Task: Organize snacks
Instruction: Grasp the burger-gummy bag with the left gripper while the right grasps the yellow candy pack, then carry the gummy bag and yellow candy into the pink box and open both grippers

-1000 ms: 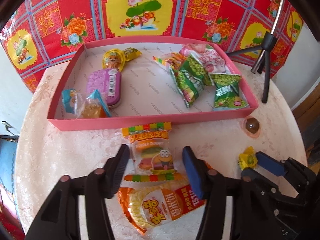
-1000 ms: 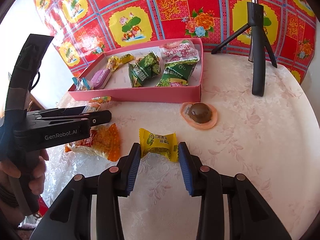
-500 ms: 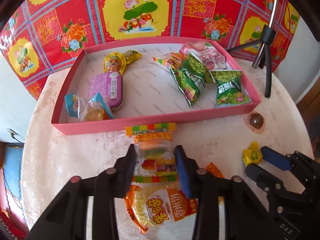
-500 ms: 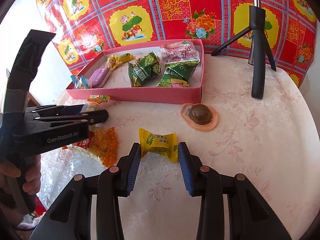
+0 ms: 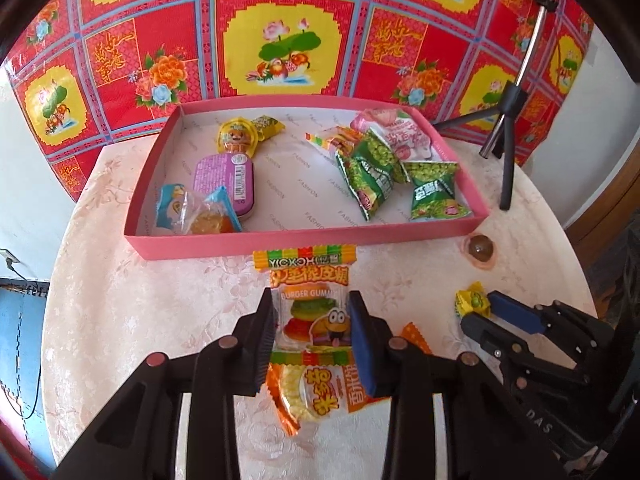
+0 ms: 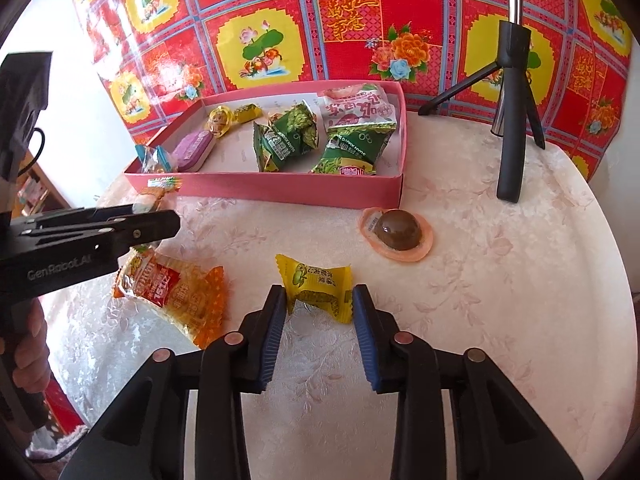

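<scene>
My left gripper (image 5: 311, 304) is shut on a burger gummy packet (image 5: 308, 280), held just in front of the pink box (image 5: 304, 246). Under it lies an orange rice cracker packet (image 5: 320, 396) on the table. The box holds several snacks: green pea bags (image 5: 372, 176), a purple tin (image 5: 224, 180), small candies. My right gripper (image 6: 320, 300) has its jaws closing on a yellow candy (image 6: 316, 284) that lies on the table, both pads touching its wrapper ends. In the right wrist view the left gripper (image 6: 168, 220) shows side-on at the left, above the cracker packet (image 6: 180, 292).
A brown jelly cup (image 6: 398, 232) sits on the round table near the box's right front corner. A black tripod (image 6: 512, 120) stands at the back right. A red and yellow patterned sheet hangs behind the box. A person's hand (image 6: 24, 360) holds the left gripper's handle.
The left jaws closed onto the gummy packet and lifted it slightly off the cracker packet. The right jaws narrowed onto the yellow candy without the hand moving.
</scene>
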`<state>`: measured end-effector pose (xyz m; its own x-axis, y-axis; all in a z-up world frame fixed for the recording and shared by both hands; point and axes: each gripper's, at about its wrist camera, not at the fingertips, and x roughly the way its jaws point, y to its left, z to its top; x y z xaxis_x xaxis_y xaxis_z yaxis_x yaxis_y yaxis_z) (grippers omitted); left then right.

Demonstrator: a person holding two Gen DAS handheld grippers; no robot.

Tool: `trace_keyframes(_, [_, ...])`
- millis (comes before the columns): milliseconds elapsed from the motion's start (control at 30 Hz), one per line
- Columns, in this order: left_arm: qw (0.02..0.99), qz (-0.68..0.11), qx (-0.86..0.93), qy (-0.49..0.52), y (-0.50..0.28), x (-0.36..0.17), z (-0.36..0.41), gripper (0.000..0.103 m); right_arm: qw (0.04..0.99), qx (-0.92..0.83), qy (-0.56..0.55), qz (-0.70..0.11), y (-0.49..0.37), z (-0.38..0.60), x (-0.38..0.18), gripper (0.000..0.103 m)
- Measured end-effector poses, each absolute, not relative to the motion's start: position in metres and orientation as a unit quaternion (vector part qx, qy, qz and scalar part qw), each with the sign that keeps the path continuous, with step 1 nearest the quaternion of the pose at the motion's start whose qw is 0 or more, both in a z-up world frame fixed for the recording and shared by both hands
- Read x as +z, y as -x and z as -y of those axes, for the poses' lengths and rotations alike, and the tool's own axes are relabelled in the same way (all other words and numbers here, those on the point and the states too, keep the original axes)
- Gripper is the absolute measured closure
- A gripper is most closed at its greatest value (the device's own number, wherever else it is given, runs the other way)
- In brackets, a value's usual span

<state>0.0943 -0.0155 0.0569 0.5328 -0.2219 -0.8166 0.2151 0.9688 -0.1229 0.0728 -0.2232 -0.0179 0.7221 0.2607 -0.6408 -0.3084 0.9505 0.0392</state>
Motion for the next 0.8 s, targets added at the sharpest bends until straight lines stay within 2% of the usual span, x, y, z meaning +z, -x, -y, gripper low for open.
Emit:
trace_keyframes(67, [0.877,-0.464,-0.126,0.008,-0.093,0.06,0.012,0.067,0.928,0.154,0.034,-0.336,-0.071,0.223,-0.016,0.076])
trace_keyframes(267, [0.881,-0.456,-0.127,0.018,-0.089,0.064,0.005,0.067,0.93,0.153,0.036,-0.332,-0.069,0.221,-0.017,0.079])
trace_keyframes(800, [0.895,-0.428,-0.121,0.024,-0.093,0.084,-0.003,0.067,0.938,0.182,0.033,-0.292,-0.063,0.214,0.009,0.08])
